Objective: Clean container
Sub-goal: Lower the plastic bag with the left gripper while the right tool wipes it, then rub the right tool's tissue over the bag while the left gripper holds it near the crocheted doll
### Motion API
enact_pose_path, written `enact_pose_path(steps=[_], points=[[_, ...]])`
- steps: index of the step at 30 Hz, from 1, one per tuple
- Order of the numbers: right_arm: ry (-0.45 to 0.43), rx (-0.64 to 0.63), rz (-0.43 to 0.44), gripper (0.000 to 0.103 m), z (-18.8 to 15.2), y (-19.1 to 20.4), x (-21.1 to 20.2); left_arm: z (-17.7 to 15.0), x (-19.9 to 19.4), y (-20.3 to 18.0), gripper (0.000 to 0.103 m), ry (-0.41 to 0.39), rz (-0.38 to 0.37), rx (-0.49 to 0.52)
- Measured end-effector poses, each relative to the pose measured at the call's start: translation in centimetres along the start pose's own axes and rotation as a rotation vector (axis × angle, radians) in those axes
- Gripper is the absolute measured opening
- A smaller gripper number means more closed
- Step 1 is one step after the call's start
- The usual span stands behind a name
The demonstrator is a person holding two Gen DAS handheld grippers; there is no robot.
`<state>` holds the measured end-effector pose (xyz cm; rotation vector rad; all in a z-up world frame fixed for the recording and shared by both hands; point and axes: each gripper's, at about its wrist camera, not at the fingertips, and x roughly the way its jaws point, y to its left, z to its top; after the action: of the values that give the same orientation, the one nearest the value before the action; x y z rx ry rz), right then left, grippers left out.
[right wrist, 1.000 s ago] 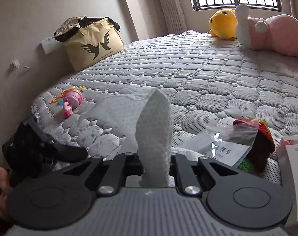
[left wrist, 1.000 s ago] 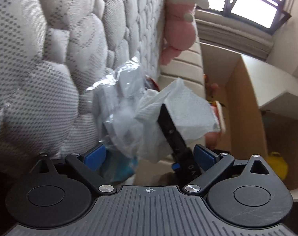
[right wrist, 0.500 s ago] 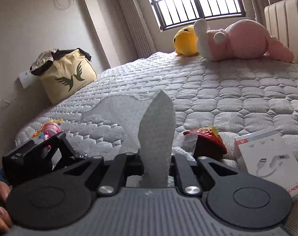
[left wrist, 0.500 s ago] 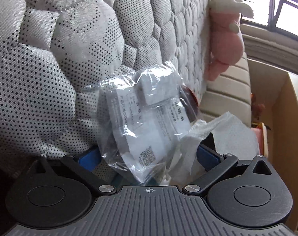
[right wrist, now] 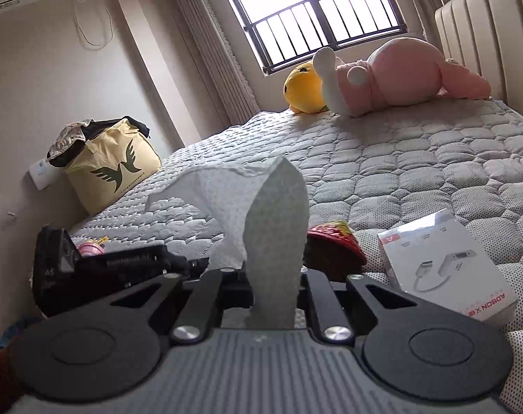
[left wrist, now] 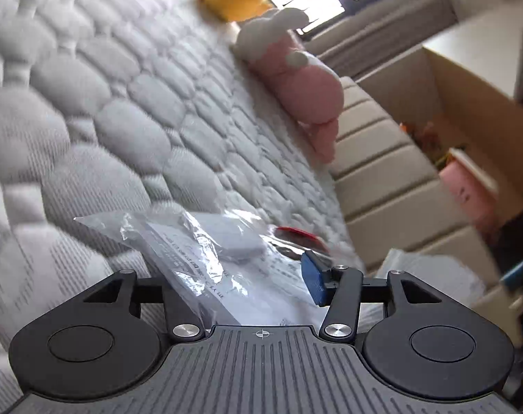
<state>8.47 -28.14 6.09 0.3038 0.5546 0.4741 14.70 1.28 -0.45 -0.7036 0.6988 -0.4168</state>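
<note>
Both jaws: R gripper [right wrist: 273, 276] pinching paper towel [right wrist: 271, 234]; L gripper [left wrist: 251, 276] wide, seemingly around plastic bag [left wrist: 206, 252].

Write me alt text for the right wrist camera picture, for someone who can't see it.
The right gripper pinches a white paper towel that stands up between its fingers, over a grey quilted bed. A white box lies to the right, a yellow bag left, and pink and yellow plush toys near the window.

Clear plastic bag [left wrist: 206, 258] with printed leaflet and small white box inside, lying near on the quilted mattress, white paper towel [right wrist: 271, 241] standing upright, folded, near centre, dark red container [right wrist: 333, 245] just behind it
</note>
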Motion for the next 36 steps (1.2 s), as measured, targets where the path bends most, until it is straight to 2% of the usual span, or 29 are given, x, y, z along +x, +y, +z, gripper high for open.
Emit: enact_pose_path(steps=[2, 5, 8, 11, 13, 15, 18, 23, 26, 30, 32, 33, 35, 36], points=[[0.002, 0.001, -0.018, 0.012, 0.3, 0.1, 0.2, -0.5, 0.1, -0.5, 0.043, -0.035, 0.045, 0.126], [0.019, -0.026, -0.010, 0.012, 0.8, 1.5, 1.3, -1.6, -1.2, -1.4, 0.039, -0.102, 0.095, 0.346], [0.042, -0.077, 0.056, 0.012, 1.3, 4.5, 3.0, -3.0, -4.0, -2.0, 0.035, -0.155, 0.138, 0.579], [0.074, -0.077, 0.193, 0.012, 2.0, 7.6, 5.4, -3.2, -5.7, -2.1, 0.032, -0.155, 0.143, 0.632], [0.122, -0.069, 0.294, 0.012, 2.3, 9.6, 7.5, -3.6, -7.0, -2.0, 0.032, -0.184, 0.166, 0.676], [0.177, -0.072, 0.318, 0.012, 2.1, 10.9, 9.8, -3.8, -8.1, -1.9, 0.032, -0.209, 0.180, 0.706], [0.234, -0.083, 0.272, 0.012, 1.5, 11.1, 12.3, -3.9, -8.8, -1.8, 0.032, -0.205, 0.184, 0.705], [0.263, -0.045, 0.176, 0.012, 0.5, 8.4, 12.4, -4.4, -8.4, -1.2, 0.033, -0.177, 0.170, 0.678], [0.263, -0.055, 0.086, 0.012, 0.4, 6.6, 11.7, -4.7, -7.8, -1.3, 0.043, -0.161, 0.135, 0.661], [0.257, -0.104, -0.050, 0.012, 0.0, 5.0, 10.5, -4.9, -7.5, -1.5, 0.049, -0.150, 0.101, 0.625], [0.254, -0.127, -0.094, 0.012, -0.3, 4.4, 9.9, -4.2, -7.4, -0.8, 0.059, -0.128, 0.068, 0.551], [0.253, -0.130, -0.101, 0.012, -0.5, 4.2, 9.6, -3.7, -7.5, -0.1, 0.069, -0.111, 0.043, 0.495], [0.247, -0.124, -0.087, 0.012, -0.8, 4.0, 8.9, -2.5, -7.2, 1.3, 0.089, -0.080, -0.009, 0.358], [0.241, -0.129, -0.084, 0.012, -0.9, 4.1, 8.5, -1.7, -6.9, 2.2, 0.092, -0.065, -0.033, 0.273]])
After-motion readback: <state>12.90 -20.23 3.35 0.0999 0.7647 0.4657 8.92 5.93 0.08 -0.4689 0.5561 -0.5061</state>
